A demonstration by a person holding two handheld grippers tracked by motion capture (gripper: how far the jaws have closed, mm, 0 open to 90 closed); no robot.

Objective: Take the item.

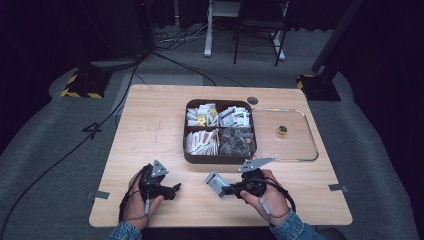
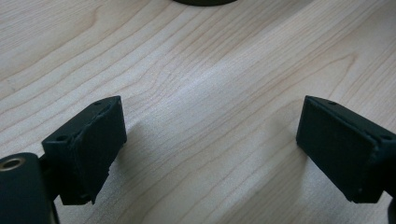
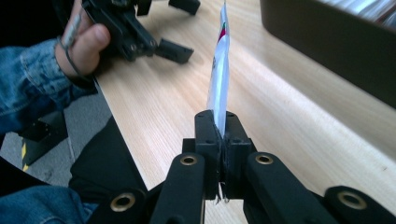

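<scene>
One sachet [image 3: 219, 77], pinched edge-on between the right gripper's [image 3: 219, 123] closed fingers, long axis pointing away over the desk [image 3: 289, 121]; left gripper [image 2: 210, 140] fingers apart, empty.

The left gripper [image 1: 167, 189] rests low near the person's edge, its jaws standing wide apart with nothing between them, the left hand [image 1: 137, 200] wrapped around its body. The right gripper [image 1: 226, 189] points leftward, jaws pressed together, gripped by the right hand [image 1: 267, 195]; denim sleeves cover both forearms.
</scene>
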